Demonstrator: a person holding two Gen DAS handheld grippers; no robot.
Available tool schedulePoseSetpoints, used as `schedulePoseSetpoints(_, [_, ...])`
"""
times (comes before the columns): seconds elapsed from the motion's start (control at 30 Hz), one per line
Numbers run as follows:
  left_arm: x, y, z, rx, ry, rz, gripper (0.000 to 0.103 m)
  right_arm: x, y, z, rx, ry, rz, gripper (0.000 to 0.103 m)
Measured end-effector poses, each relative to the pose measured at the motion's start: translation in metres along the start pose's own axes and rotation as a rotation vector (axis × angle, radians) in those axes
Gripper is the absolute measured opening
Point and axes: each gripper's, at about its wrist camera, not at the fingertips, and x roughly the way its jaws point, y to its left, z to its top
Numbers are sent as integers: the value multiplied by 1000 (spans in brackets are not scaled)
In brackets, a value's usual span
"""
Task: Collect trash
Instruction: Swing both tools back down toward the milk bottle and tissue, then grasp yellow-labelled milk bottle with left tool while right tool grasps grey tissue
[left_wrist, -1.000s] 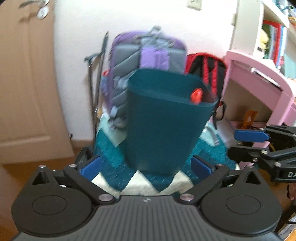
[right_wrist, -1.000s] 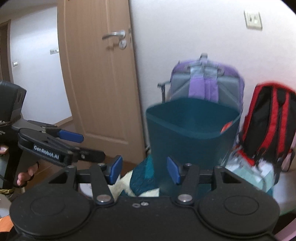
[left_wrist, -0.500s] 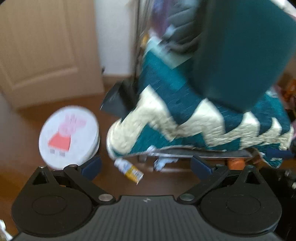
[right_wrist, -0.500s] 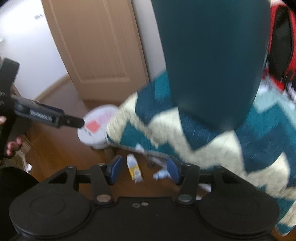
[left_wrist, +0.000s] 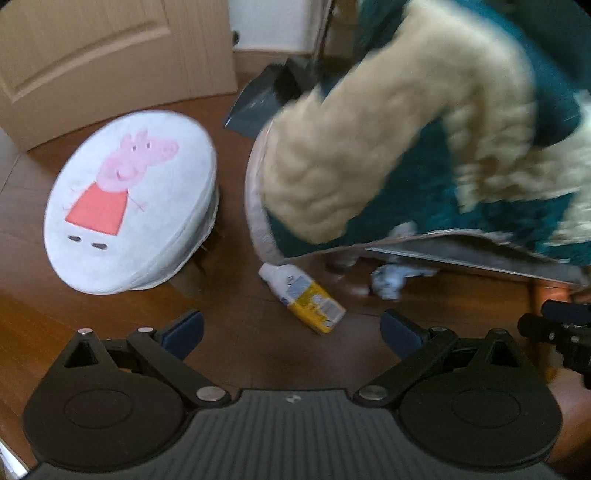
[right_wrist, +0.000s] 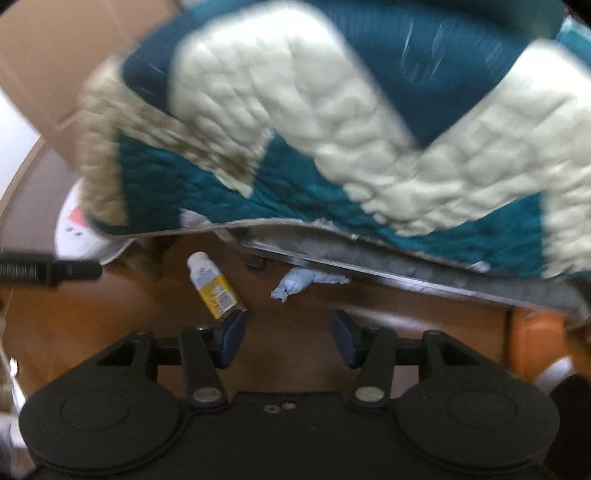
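Looking down, both cameras take in a polished brown wooden floor (left_wrist: 258, 354) with a pale wooden door (left_wrist: 110, 55) and a strip of white wall at the far edge. A quilted teal-and-cream zigzag blanket (left_wrist: 388, 155) hangs over a low piece of furniture whose grey edge (right_wrist: 406, 277) shows beneath the hem. To its left stands a round white cushioned stool printed with a pink cartoon pig in a red dress (left_wrist: 129, 199). A dark grey plastic bag (left_wrist: 266, 96) lies on the floor behind the blanket's corner.

The trash sits on the floor at the blanket's hem: a small white-and-yellow bottle (left_wrist: 303, 295) lying on its side, and just to its right a crumpled pale blue tissue (left_wrist: 388, 280), partly under the furniture edge. Motion blur softens both, so the label cannot be read.

The left tool (left_wrist: 291, 328) hovers above the floor with its blue-padded fingers wide apart and nothing between them, the bottle just ahead of the gap. The right tool (right_wrist: 288, 336) also stands apart and empty; its left pad is close beside the bottle's yellow end, though whether they touch cannot be told. An orange object (right_wrist: 532, 339) shows at the right, possibly a furniture leg.
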Motion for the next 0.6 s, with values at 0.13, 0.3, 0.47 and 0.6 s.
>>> schedulePoseSetpoints(0.13, [57, 8, -2, -49, 27, 4, 102, 54, 2, 7, 70, 67, -17, 51])
schedulePoseSetpoints(0.3, [115, 12, 3, -132, 46, -12, 102, 114, 0, 17, 189, 96, -58, 50])
schedulePoseSetpoints(0.47, [165, 12, 4, -176, 100, 1, 102, 159, -2, 16, 294, 87, -137, 50])
schedulePoseSetpoints(0.6, [188, 15, 3, -193, 108, -2, 102, 182, -1, 17, 379, 77, -130, 50])
